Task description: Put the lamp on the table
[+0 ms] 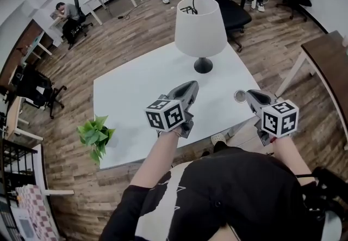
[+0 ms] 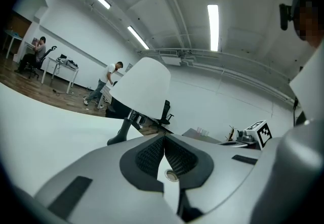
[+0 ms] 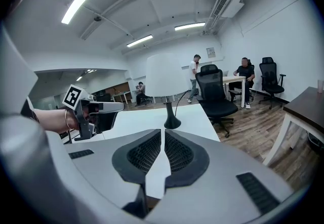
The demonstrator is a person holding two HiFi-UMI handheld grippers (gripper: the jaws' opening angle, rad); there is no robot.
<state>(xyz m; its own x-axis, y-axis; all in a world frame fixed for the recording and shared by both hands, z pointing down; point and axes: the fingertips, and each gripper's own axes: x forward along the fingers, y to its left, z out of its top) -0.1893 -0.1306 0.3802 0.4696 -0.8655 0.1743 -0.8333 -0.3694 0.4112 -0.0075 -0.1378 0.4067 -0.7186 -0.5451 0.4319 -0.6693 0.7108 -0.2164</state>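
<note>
At upper centre of the head view, the lamp (image 1: pixel 200 30) is seen set upright on the table (image 1: pixel 130 98), so the left gripper (image 1: pixel 190 87) and right gripper (image 1: pixel 251 96) are held pressed together, empty.

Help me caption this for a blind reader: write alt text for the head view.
A white-shaded lamp on a black base stands upright on a white table. In front of it the person's left gripper and right gripper hover empty, jaws together. A green plant sits by the table's near-left corner.
</note>
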